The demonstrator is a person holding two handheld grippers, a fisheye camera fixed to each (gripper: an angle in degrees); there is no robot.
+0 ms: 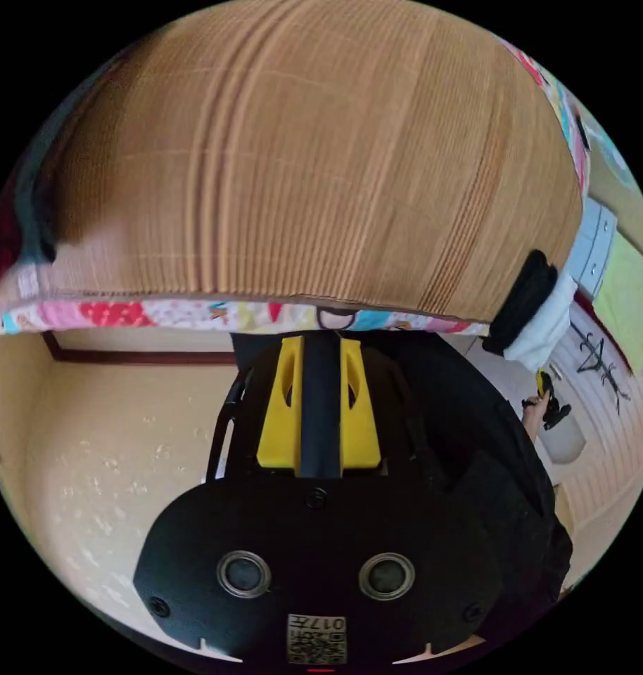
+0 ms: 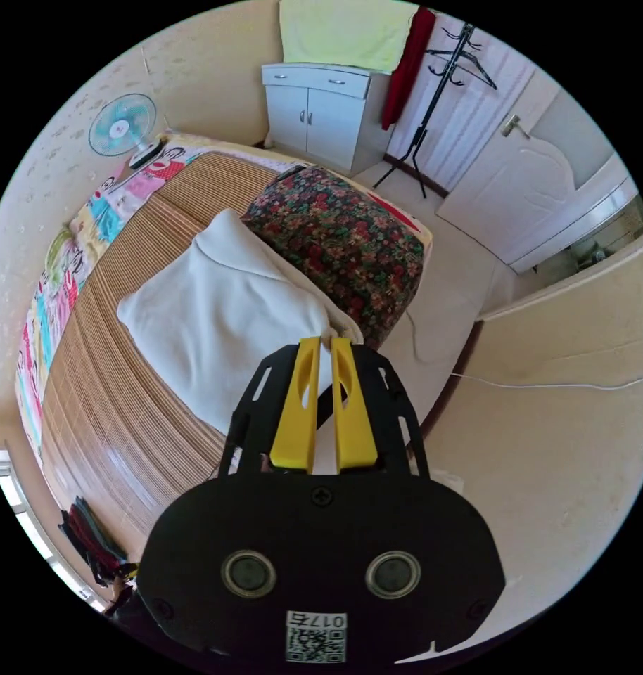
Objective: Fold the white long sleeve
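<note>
In the left gripper view: left gripper (image 1: 320,344) at the near edge of a bed, yellow jaws parted with a dark gap between, nothing pinched. Straw mat (image 1: 300,155) spread across the bed above the jaws, bare over most of its surface. Patterned sheet (image 1: 160,314) peeking out as a bright strip along the mat's near edge, just beyond the jaw tips. Dark clothing (image 1: 26,211) bunched at the mat's far left edge. At the mat's right corner, a black item (image 1: 522,302) hanging over the edge with a bit of white cloth (image 1: 546,330) beside it; whether that is the white long sleeve cannot be told. Below that corner, small and distant, a hand (image 1: 536,408) gripping the right gripper (image 1: 546,397). Beyond the same corner, a white cabinet (image 1: 592,246) and a coat rack (image 1: 596,358).

In the right gripper view: right gripper (image 2: 323,344) above the bed, yellow jaws nearly together at the tips, a thin slit between; whether cloth is caught cannot be told. White long sleeve (image 2: 216,316) lying on the straw mat (image 2: 110,415) in a folded, roughly rectangular bundle, its near corner right under the jaw tips. Floral quilt (image 2: 335,239) heaped on the mat, touching the bundle's far side. Patterned sheet (image 2: 61,281) along the mat's left edge. Fan (image 2: 122,125) at the mat's far end. Dark clothing (image 2: 89,541) piled at the mat's near left corner. White cabinet (image 2: 321,116), coat rack (image 2: 434,91) and a door (image 2: 525,183) beyond the quilt.
</note>
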